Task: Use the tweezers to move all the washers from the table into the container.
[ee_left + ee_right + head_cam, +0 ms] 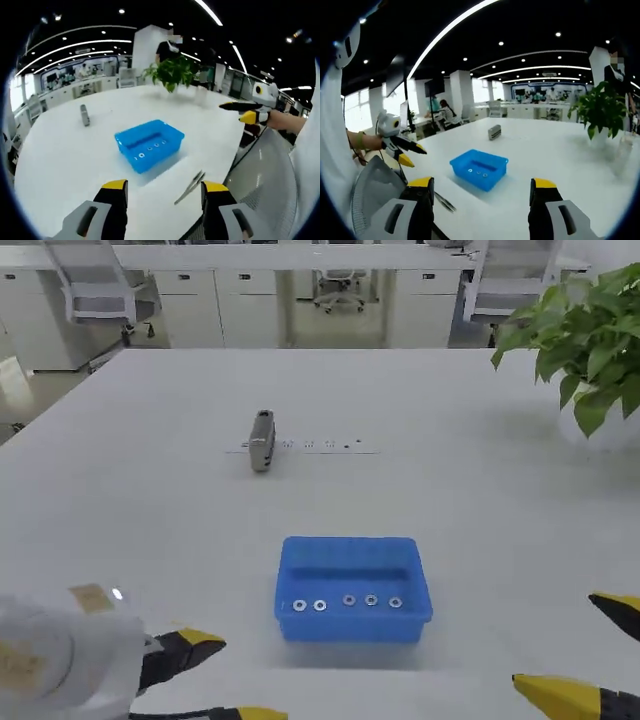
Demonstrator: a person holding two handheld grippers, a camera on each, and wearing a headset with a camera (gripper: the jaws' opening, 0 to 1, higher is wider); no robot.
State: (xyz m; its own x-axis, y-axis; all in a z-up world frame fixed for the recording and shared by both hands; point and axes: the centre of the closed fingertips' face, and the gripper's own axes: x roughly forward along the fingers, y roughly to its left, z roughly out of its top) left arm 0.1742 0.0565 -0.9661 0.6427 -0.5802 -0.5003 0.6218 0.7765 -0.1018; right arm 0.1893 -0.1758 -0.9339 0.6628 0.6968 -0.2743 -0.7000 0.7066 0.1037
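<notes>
The white bench (450,470) carries one potted plant (590,340) at its far right and one blue container (348,542) near the middle of its near half. One grey block (262,440) stands well beyond the container.

Two tools hover at the near edge. The left tool (230,676) and the right tool (566,644) both have their jaws spread wide and hold nothing.

One pair of tweezers (190,187) lies flat on the bench, between the container and the near edge and apart from the container. In the left gripper view it lies just ahead of that tool and nearer its right-hand jaw. Its long axis slants from near-left to far-right, and which end is the tips cannot be told. In the right gripper view it lies beside that tool's left-hand jaw. The left tool looks the nearer of the two, though not by much.

Five washers (348,600) lie in a rough row on the container's floor, toward its near wall. No washer can be made out on the bench, so the transfer looks complete.
</notes>
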